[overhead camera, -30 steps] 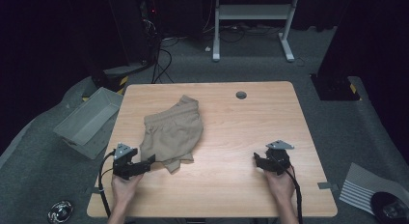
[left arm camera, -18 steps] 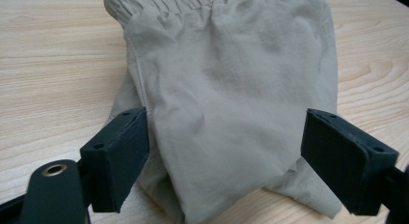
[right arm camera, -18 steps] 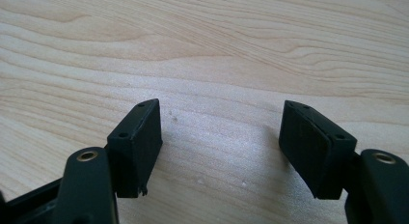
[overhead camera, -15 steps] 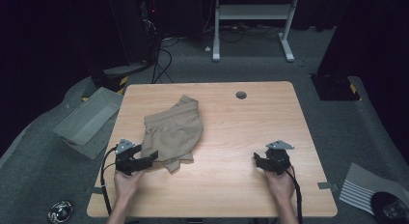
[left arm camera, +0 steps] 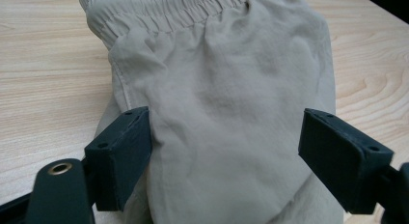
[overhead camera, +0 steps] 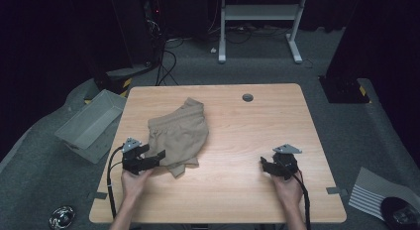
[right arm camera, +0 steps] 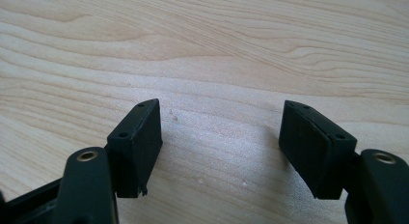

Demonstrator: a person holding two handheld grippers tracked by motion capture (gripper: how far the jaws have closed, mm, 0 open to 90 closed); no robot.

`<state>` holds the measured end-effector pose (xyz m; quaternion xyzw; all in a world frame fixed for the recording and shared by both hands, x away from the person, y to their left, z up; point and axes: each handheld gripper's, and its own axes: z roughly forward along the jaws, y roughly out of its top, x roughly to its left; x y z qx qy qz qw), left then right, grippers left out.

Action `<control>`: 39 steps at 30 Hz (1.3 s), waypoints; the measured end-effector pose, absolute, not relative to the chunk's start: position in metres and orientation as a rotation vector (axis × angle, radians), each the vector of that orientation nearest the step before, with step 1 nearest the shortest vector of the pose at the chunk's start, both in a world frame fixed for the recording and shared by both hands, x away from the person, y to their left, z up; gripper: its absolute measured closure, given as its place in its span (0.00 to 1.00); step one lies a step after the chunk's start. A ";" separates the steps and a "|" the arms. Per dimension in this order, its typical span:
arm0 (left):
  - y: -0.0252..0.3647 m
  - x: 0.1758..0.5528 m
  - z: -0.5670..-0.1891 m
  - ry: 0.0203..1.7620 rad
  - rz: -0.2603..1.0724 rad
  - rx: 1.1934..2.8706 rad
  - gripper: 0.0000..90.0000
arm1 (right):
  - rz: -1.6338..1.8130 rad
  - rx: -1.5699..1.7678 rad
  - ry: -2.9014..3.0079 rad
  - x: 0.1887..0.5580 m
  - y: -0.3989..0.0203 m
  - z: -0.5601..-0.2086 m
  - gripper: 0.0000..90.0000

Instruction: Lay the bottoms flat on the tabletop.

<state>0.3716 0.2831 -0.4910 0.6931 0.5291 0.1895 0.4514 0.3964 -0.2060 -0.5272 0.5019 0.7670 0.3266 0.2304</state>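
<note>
Beige crumpled fabric shorts [left arm camera: 226,118] lie between the left gripper's [left arm camera: 226,151] spread fingers [left arm camera: 123,156], elastic waistband beyond them. Lower further so both pads bite one fold before closing. The right gripper [right arm camera: 224,147] hangs open over the bare wooden table [right arm camera: 202,50], well apart.

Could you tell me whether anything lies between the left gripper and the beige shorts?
Nothing visible does. The left gripper is open with the shorts directly between and ahead of its jaws, on the bare table.
</note>
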 end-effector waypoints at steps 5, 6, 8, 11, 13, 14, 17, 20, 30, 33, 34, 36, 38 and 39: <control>0.281 0.376 -0.486 1.295 0.491 1.722 0.22 | 0.898 1.380 2.110 0.396 -0.206 -0.527 0.35; 0.280 0.378 -0.485 1.291 0.494 1.727 0.22 | 0.899 1.382 2.110 0.397 -0.206 -0.527 0.35; 0.277 0.381 -0.484 1.287 0.500 1.728 0.22 | 0.899 1.383 2.110 0.397 -0.206 -0.527 0.35; 0.276 0.384 -0.487 1.297 0.488 1.724 0.23 | 0.900 1.383 2.110 0.397 -0.206 -0.527 0.35; 0.273 0.386 -0.490 1.300 0.495 1.731 0.23 | 0.900 1.383 2.110 0.397 -0.206 -0.527 0.35; 0.271 0.386 -0.490 1.298 0.504 1.734 0.23 | 0.900 1.383 2.110 0.397 -0.206 -0.527 0.35; 0.267 0.390 -0.492 1.302 0.503 1.726 0.23 | 0.900 1.380 2.111 0.397 -0.206 -0.527 0.35; 0.262 0.398 -0.489 1.311 0.508 1.741 0.23 | 0.901 1.380 2.112 0.397 -0.206 -0.527 0.35; 0.250 0.415 -0.491 1.317 0.501 1.774 0.24 | 0.900 1.383 2.112 0.397 -0.207 -0.527 0.35; 0.245 0.423 -0.493 1.331 0.504 1.791 0.24 | 0.901 1.383 2.112 0.397 -0.207 -0.527 0.35; 0.243 0.426 -0.495 1.341 0.504 1.801 0.24 | 0.901 1.385 2.113 0.397 -0.206 -0.527 0.35; 0.241 0.431 -0.499 1.356 0.500 1.820 0.23 | 0.901 1.385 2.112 0.397 -0.206 -0.527 0.35; 0.240 0.435 -0.503 1.370 0.494 1.830 0.23 | 0.901 1.383 2.112 0.397 -0.206 -0.527 0.35; 0.239 0.436 -0.504 1.373 0.491 1.832 0.23 | 0.901 1.383 2.112 0.397 -0.206 -0.527 0.35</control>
